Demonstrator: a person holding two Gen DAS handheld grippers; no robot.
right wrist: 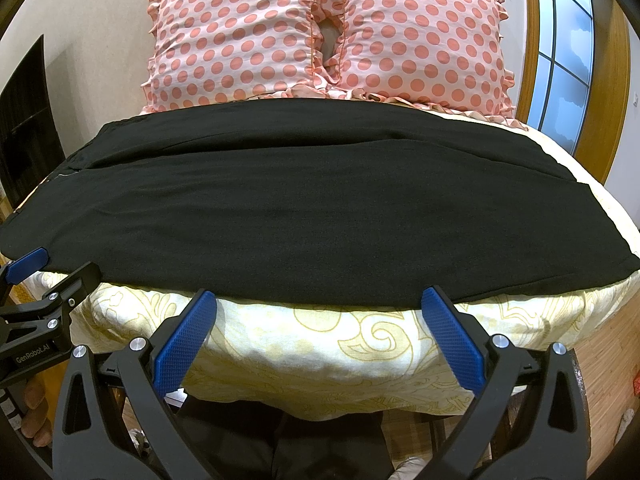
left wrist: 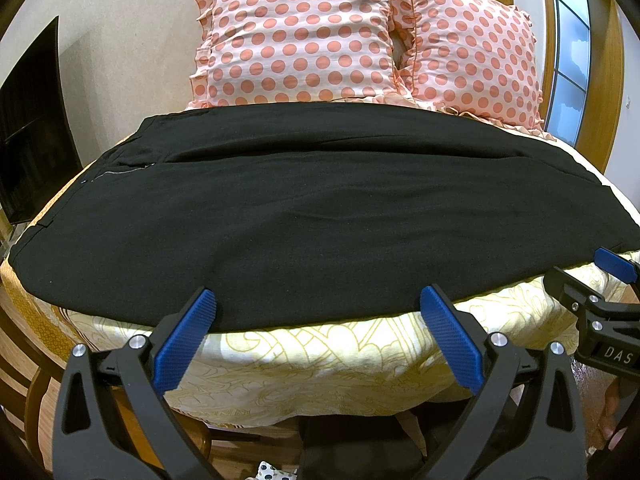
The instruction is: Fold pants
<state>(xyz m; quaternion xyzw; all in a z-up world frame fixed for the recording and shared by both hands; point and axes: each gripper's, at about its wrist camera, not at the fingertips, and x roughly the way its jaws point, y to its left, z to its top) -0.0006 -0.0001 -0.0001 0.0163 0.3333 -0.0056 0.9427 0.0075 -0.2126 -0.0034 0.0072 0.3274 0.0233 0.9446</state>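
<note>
Across the middle of the bed, the black pants [left wrist: 320, 216] lie spread flat, a broad matte sheet of soft woven cloth running from 9 o'clock to 3 o'clock in both wrist views. The waist end sits toward 9 o'clock, where a short metal zipper [left wrist: 124, 170] glints in the left wrist view; a long shallow crease runs lengthwise through the upper part of the fabric. The near hem curves along the mattress edge at 6 o'clock.

The left gripper [left wrist: 318, 338] hangs just short of that hem with its jaws spread wide and nothing between them; its blue pads [left wrist: 186, 340] are ribbed and wedge-shaped on black plastic arms. The right gripper [right wrist: 318, 336] is likewise wide apart and empty, with its tips at the hem; its blue pads [right wrist: 186, 338] carry a diamond knurl.

Under the pants lies a cream bedsheet [right wrist: 320, 344] printed with yellow swirling outlines, draped over the bed's edge. At 12 o'clock two plump pillows [left wrist: 296, 36] in pale pink with coral polka dots and ruffled borders stand side by side. A wood-framed window [right wrist: 560, 56] shows at 2 o'clock.
</note>
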